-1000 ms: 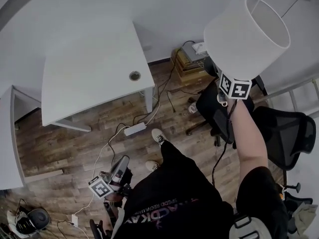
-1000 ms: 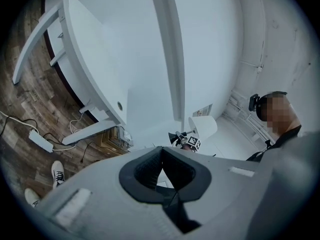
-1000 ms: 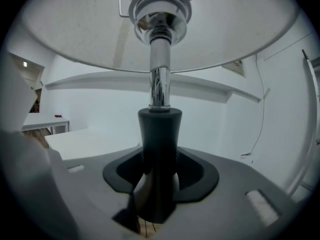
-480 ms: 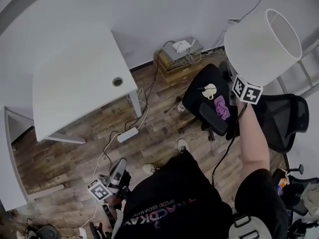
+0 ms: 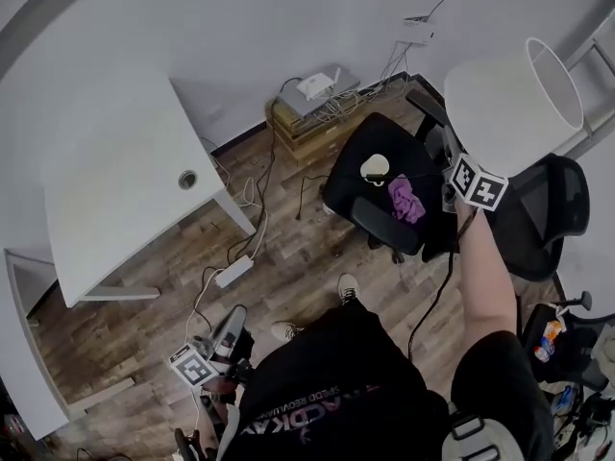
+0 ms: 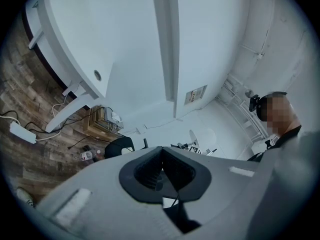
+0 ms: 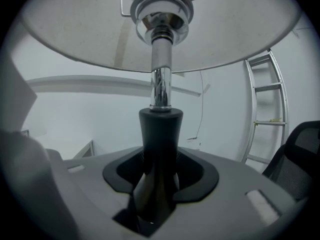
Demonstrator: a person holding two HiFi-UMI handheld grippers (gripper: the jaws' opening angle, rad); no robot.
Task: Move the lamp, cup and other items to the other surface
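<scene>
My right gripper is raised at the head view's right and is shut on the lamp's black stem. The stem stands upright between the jaws, with a chrome tube above it. The white lampshade tilts above the marker cube; its underside fills the top of the right gripper view. A white cup-like thing lies on a black office chair's seat. My left gripper hangs low by the person's leg, pointing level, jaws together and empty.
A white desk with a cable hole stands at the left. A purple cloth lies on the chair. A second black chair is at the right. A power strip and cables lie on the wood floor. A ladder leans on the wall.
The view has swung: the desk slid left and the black chair came to the middle. The lamp, still held, travelled to the right with my right gripper. The left gripper shifted a little.
</scene>
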